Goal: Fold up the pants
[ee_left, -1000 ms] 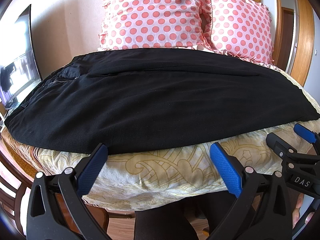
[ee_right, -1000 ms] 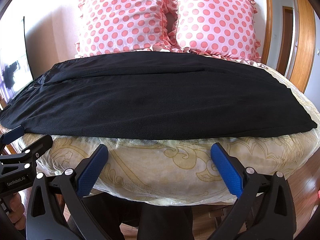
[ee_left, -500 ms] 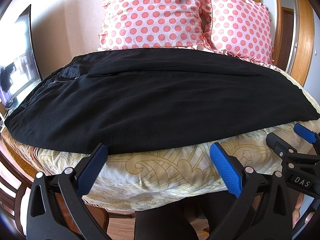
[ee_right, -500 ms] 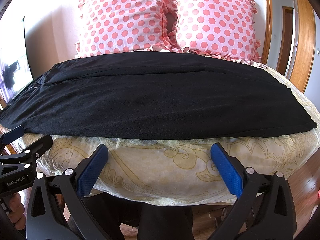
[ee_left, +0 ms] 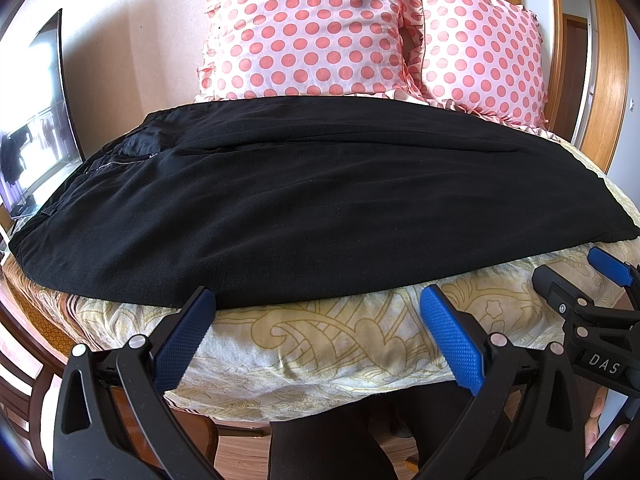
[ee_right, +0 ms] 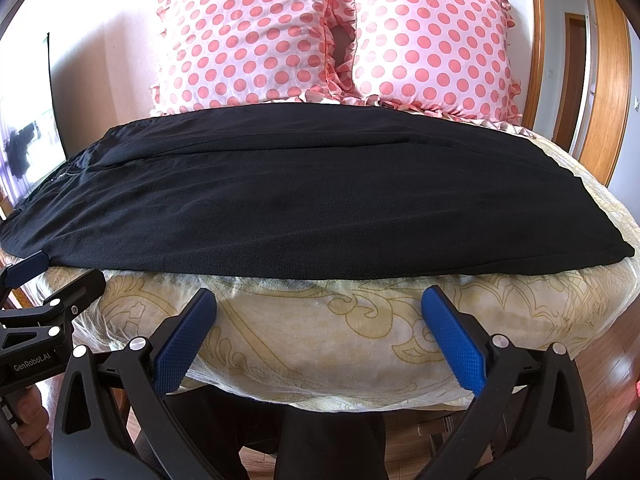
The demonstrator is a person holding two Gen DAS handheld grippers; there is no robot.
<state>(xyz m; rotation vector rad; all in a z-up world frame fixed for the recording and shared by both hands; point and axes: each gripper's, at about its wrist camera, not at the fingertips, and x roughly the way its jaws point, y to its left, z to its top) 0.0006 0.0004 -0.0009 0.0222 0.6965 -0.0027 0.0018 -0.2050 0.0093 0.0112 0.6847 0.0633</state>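
The bed (ee_left: pixel 328 344), with its cream cover printed in yellow scrolls, fills both views, and nothing on it has moved since the earlier pictures: every thing lies in the same place as one second ago. The black pants (ee_left: pixel 304 208) are spread flat across the bed, the waist with a pocket zipper toward the left, the leg ends toward the right; the near edge hangs close to the bed's front side. Behind the pants two pink polka-dot pillows (ee_right: pixel 256 36) lean upright, touching each other. A dark screen (ee_left: pixel 36 120) stands at the far left. The left gripper (ee_left: pixel 316 320) stays in front of the bed, its blue-padded jaws spread wide and holding nothing; one pad tip is just at the pants' edge. The right gripper (ee_right: pixel 318 316) is likewise spread and empty, just below the pants. On the right gripper's body, seen from the left wrist, is written "DAS"; on the left one, from the right wrist, "GenRobot.AI".
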